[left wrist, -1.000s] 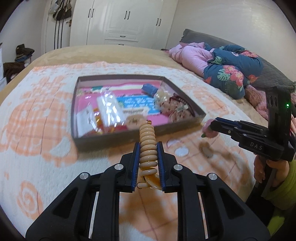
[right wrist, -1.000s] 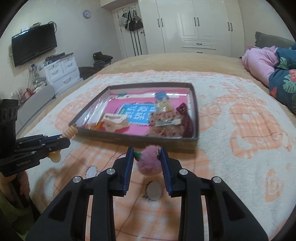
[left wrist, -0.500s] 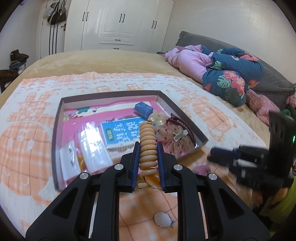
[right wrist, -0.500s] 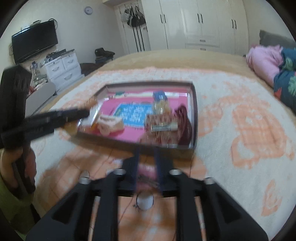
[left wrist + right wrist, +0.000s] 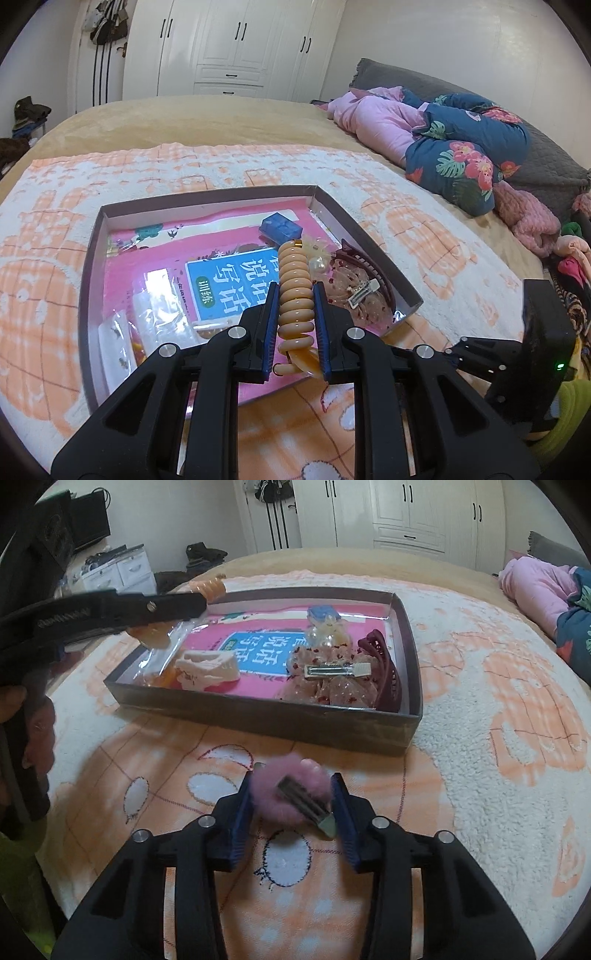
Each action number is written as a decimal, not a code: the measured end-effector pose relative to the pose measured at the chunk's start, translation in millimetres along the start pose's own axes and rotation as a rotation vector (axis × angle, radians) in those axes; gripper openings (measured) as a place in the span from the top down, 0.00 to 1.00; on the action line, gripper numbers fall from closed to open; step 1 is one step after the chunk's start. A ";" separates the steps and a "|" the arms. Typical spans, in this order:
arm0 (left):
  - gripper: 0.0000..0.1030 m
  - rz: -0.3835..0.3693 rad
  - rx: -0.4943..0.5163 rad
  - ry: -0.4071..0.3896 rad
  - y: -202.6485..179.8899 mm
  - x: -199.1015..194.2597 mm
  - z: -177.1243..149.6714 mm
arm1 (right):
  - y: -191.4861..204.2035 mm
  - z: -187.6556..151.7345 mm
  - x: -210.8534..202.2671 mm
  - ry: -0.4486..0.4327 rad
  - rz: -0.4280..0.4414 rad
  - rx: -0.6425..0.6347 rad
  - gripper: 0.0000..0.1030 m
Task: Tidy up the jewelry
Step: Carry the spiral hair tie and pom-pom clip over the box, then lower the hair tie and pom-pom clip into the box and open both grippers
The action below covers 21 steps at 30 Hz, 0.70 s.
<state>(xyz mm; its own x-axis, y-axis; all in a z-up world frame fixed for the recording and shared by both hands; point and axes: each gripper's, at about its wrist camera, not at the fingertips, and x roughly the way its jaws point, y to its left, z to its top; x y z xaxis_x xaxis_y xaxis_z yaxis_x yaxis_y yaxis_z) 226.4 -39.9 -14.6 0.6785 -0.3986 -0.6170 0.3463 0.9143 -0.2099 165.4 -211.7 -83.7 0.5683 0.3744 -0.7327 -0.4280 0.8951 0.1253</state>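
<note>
A beige spiral hair tie [image 5: 293, 280] with an amber piece at its end stands upright between the pads of my left gripper [image 5: 295, 287], which is shut on it. It hangs over the near part of the shallow dark box [image 5: 94, 258]. In the right wrist view the left gripper [image 5: 202, 602] reaches in over the box's far-left corner [image 5: 122, 681]. My right gripper [image 5: 291, 780] is low over the blanket, in front of the box's near wall. Its jaws are closing on a pink pom-pom hair clip [image 5: 273, 794], pads against it, metal clip side up.
Inside the box lie a pink and blue booklet [image 5: 258, 653], a blue block [image 5: 279, 227], a dotted bow clip [image 5: 332, 679], a maroon claw clip [image 5: 384, 664], a white claw clip [image 5: 207, 668] and plastic bags. Folded clothes [image 5: 454, 151] lie at the bed's right. A hand [image 5: 37, 731] is at the left.
My left gripper has carried the spiral hair tie from in front of the box to over it. The right gripper has sunk, and the pom-pom has turned so its metal clip shows.
</note>
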 end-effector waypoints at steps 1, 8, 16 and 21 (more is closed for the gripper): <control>0.89 0.001 -0.003 0.004 0.6 2.6 0.5 | -0.3 0.9 -3.4 -0.008 0.004 0.002 0.72; 0.89 0.009 -0.025 0.021 8.9 17.2 3.3 | -4.9 26.3 -28.0 -0.116 0.044 0.024 0.72; 0.89 0.017 -0.027 0.024 13.4 25.9 7.9 | -16.6 65.1 -11.3 -0.139 0.009 0.035 0.72; 0.89 0.017 -0.032 0.030 17.3 28.7 8.2 | -21.0 79.0 11.0 -0.110 -0.009 0.033 0.72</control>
<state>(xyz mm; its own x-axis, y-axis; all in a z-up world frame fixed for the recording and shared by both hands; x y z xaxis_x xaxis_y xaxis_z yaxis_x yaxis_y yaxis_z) 257.2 -36.1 -29.8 0.6645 -0.3812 -0.6427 0.3138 0.9229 -0.2230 236.1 -207.2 -41.6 0.6462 0.3894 -0.6564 -0.4006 0.9051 0.1425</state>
